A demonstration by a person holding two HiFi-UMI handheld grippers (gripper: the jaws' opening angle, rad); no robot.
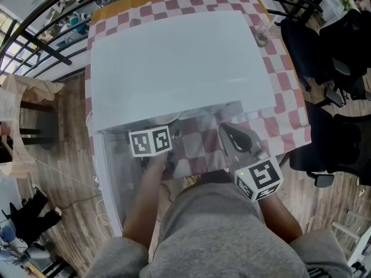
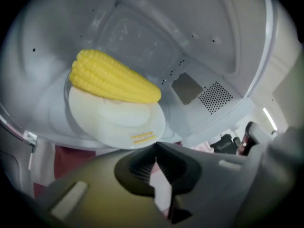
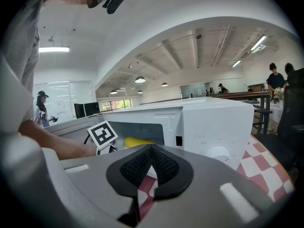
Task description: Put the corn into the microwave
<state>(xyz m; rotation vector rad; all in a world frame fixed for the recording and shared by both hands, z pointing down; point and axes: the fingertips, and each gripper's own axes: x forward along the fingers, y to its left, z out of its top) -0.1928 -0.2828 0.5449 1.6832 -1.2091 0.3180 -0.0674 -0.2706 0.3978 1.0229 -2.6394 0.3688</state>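
A yellow corn cob lies on a white plate inside the open white microwave. My left gripper sits just outside the cavity's front edge, below the plate, shut with nothing between its pads. Its marker cube shows at the microwave's mouth. The microwave door hangs open to the left. My right gripper hovers in front of the microwave, to the right of the opening, also shut and empty. From there the corn shows as a yellow end inside the cavity.
The microwave stands on a table with a red-and-white checked cloth. A clear glass sits at the table's far right. Black chairs stand to the right, a railing and wooden floor to the left. People stand far off in the room.
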